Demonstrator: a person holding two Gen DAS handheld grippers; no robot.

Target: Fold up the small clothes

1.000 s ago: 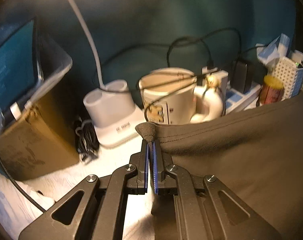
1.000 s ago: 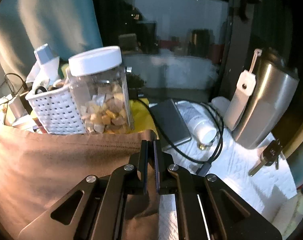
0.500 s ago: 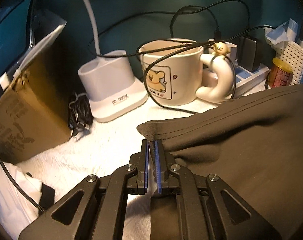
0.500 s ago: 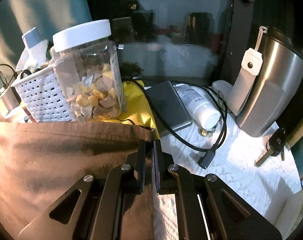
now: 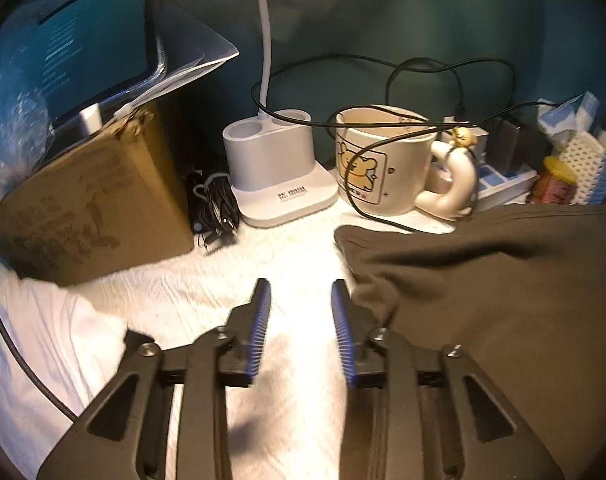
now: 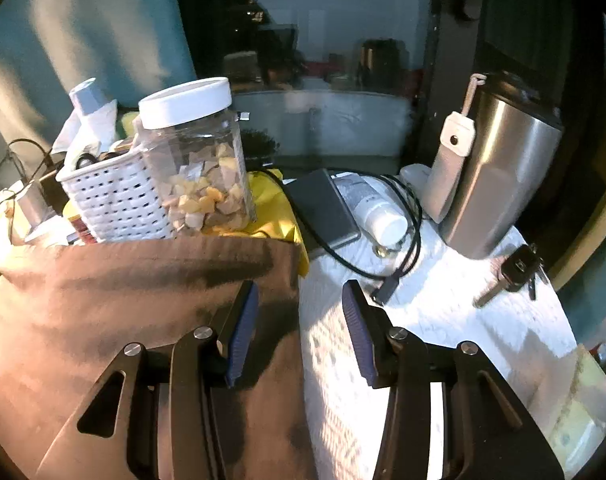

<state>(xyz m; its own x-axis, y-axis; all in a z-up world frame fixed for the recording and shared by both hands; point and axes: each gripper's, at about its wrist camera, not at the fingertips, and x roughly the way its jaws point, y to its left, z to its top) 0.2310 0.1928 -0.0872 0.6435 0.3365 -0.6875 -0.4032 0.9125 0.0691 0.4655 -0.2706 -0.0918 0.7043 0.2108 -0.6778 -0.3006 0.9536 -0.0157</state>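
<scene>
1. Left gripper (image 5: 301,292) – jaws apart and opening, with only the white textured table cover (image 5: 207,280) between the blue ribbed pads. Nothing is gripped.
2. Brown garment (image 5: 495,300) lies flat on the cover at the right of the left wrist view. Its near corner sits just beside the right-hand finger, outside the jaws; whether cloth and finger touch cannot be told.
3. Right gripper (image 6: 299,296) – jaws apart and opening. The garment's edge (image 6: 143,288) runs under the left-hand finger and ends between the two pads; the pads do not press on it. The right-hand finger hangs over bare cover.
4. The garment therefore spans the area between the two grippers, spread on the table with one folded edge toward the clutter at the back.
5. Behind the garment, left wrist view: a cream mug with a bear print (image 5: 383,164), a black cable draped across its rim, a white lamp base (image 5: 279,176) and a cardboard box (image 5: 91,208) at left with a tablet screen propped above it.
6. Behind the garment, right wrist view: a clear jar with white lid (image 6: 199,156), a white woven basket (image 6: 115,196), a yellow cloth, a dark power bank (image 6: 323,208), a white tube, a steel tumbler (image 6: 499,176) and a car key (image 6: 515,272) – all on the cover, apart from both grippers.
</scene>
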